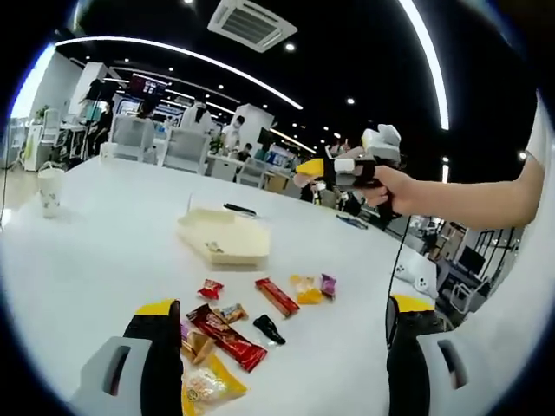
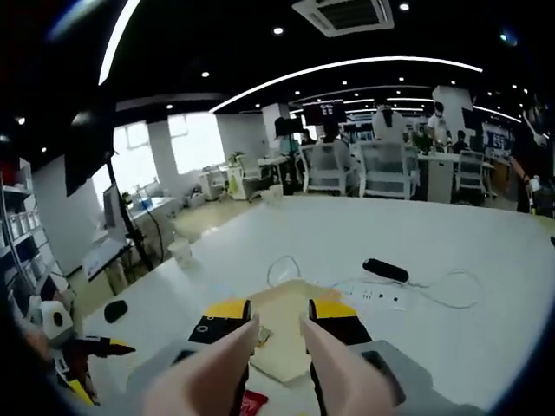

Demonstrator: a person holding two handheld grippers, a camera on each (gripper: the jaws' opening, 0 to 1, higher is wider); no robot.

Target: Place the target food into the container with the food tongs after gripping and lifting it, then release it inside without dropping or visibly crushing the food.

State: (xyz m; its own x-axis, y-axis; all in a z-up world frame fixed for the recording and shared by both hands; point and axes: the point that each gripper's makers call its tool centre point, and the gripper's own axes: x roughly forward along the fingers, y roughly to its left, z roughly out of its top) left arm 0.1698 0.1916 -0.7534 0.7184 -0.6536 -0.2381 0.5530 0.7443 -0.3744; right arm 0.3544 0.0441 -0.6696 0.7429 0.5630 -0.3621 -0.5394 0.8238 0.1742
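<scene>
- Left gripper view: the left gripper (image 1: 282,334) rises from the bottom edge with its jaws set wide apart, yellow-tipped, and nothing between them.
- Right up against the left jaw lies a yellow snack bag (image 1: 208,386), with a long red wrapped bar (image 1: 228,337) just beyond it.
- Spread across the gap between the jaws on the white tabletop (image 1: 104,260): a small red packet (image 1: 210,289), another red bar (image 1: 277,296), a small black item (image 1: 268,329), a yellow packet (image 1: 305,289) and a purple sweet (image 1: 328,284). Which one is the target food, I cannot tell.
- Further out sits the cream container (image 1: 224,237), shallow and open; a small dark scrap lies in it near its front lip, otherwise it looks bare.
- A cup (image 1: 50,191) stands far off at the left. Plenty of open white surface around the container.
- Up at the right, a hand holds the right gripper (image 1: 351,169) in the air, well above the tabletop.
- Right gripper view: the right gripper (image 2: 279,334) has hold of a pair of pinkish tongs (image 2: 234,368); its jaws are pressed against the tongs' two arms, and the tong tips stand slightly parted with nothing in them.
- Just under the tips lies the container (image 2: 286,342), with a small packet showing at its near part.
- Beyond it, a white power strip (image 2: 373,296) and a black object (image 2: 385,270); the tabletop edge (image 2: 173,269) runs down the left.
</scene>
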